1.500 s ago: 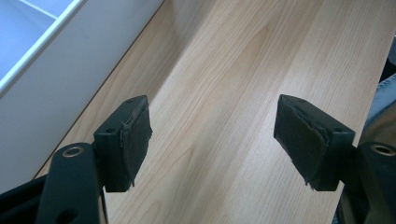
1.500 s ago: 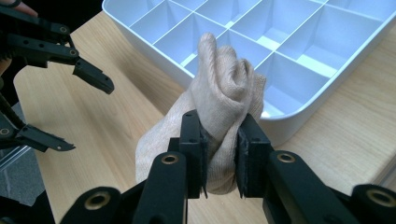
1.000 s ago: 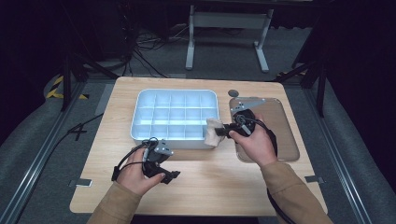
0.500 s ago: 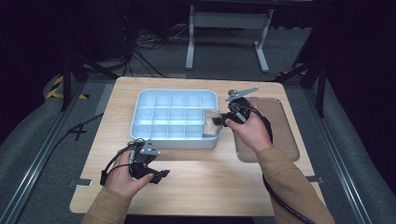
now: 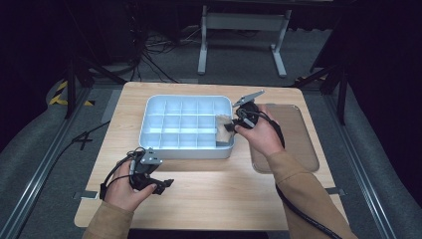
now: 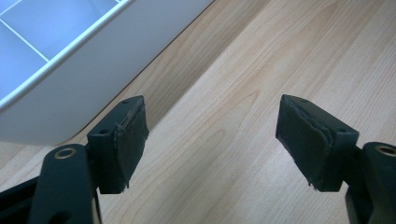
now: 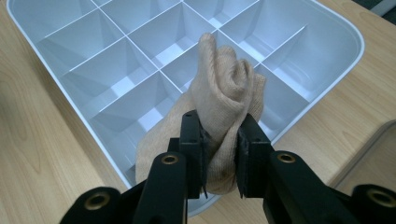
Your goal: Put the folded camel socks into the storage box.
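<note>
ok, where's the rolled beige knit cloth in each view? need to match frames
High view: rolled beige knit cloth right of centre, over the right edge of the white compartment tray, clamped in the right gripper.
Left gripper view: not in frame; the tray's outer wall sits upper left.
Right gripper view: cloth at centre, pinched between the jaws, above the tray's near compartments.
Shared landmark: the white tray.
</note>
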The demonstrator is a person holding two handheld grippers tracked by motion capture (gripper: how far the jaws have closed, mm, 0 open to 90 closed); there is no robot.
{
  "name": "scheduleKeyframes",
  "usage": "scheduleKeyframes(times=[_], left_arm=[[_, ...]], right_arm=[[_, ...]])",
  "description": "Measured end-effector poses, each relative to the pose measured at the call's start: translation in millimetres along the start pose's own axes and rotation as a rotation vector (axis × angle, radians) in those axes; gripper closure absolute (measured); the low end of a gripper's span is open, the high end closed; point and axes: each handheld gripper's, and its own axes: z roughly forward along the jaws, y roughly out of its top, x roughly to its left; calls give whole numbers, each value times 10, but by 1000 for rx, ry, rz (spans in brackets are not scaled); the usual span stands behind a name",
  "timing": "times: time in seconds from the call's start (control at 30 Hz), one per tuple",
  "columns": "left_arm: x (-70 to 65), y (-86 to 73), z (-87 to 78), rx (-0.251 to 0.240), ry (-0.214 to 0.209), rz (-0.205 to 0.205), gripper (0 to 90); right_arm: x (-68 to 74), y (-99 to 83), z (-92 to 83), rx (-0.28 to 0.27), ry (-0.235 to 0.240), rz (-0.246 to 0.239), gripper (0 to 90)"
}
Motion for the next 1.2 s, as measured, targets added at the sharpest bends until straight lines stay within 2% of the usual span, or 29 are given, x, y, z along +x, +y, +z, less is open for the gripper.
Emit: scheduleKeyframes(times=[0.1,0.2,0.3,0.57,0.73,0.8,1.1,1.13,1.2], left_arm=[[6,-2,-1,7,2,-1,256],[8,2,1,3,3,4,256],[7,3,19,24,-12,9,255],[17,10,43,23,-11,9,255],[9,16,81,43,-25,10,257],[2,18,86,43,-18,7,257],[13,32,93,41,-28,18,257],[8,31,96,41,-28,11,256],[4,30,101,39,-27,8,256]], right_arm=[[1,14,7,8,-16,-8,757],[17,34,48,43,-44,-53,757],[67,42,128,79,-60,-81,756],[108,26,271,128,-63,-94,755],[115,5,304,154,-62,-63,754],[121,-1,316,164,-52,-55,754],[127,-8,389,210,-49,-46,752],[128,-2,393,214,-38,-44,751],[127,7,403,227,-46,-49,750]])
